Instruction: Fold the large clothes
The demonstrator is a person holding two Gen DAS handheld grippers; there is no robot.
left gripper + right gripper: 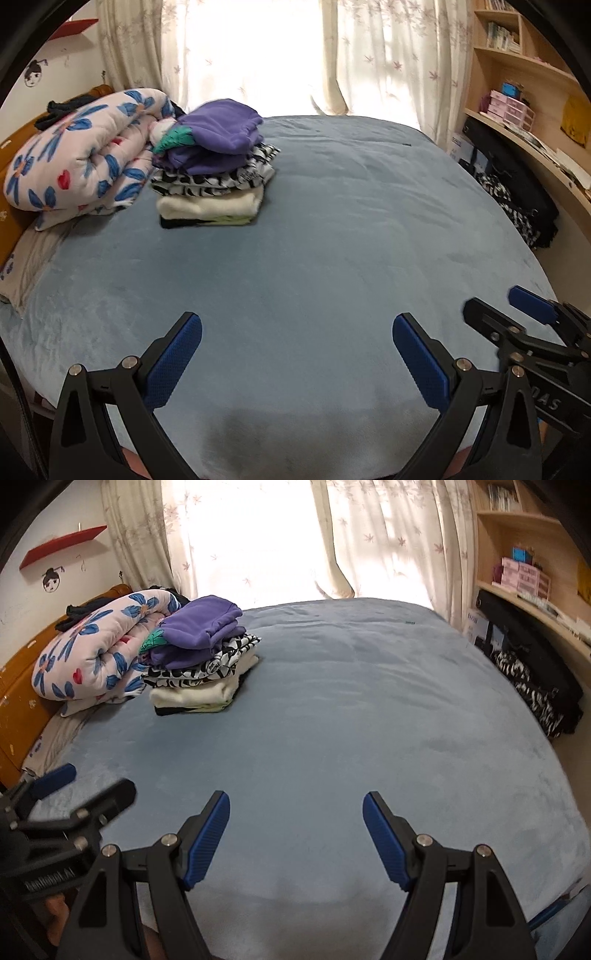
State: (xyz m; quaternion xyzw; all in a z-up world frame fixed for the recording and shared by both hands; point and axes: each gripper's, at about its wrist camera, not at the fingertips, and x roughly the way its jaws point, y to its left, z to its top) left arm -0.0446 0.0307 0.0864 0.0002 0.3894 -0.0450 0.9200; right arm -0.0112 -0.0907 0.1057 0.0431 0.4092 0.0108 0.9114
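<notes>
The left gripper (297,328) is hanging over the near edge of the bed (332,229), its blue pads spread wide with nothing between them. The right gripper (296,806) is hanging beside it over the same near edge, jaws likewise apart and empty. Neither gripper is touching the blue bedcover.

A stack of folded clothes (216,166) is sitting toward the far left corner of the bed. A purple fleece garment (221,127) is lying on top, a black-and-white patterned piece (221,179) under it, and a cream garment (210,205) lower down. The stack is touching a rolled floral quilt (81,158), which is lying along the left edge against the orange headboard (22,701).

Past the far edge, pale curtains (243,48) are hanging before a bright window. A dark patterned heap (535,686) is lying off the right edge, below wooden shelves (517,66).
</notes>
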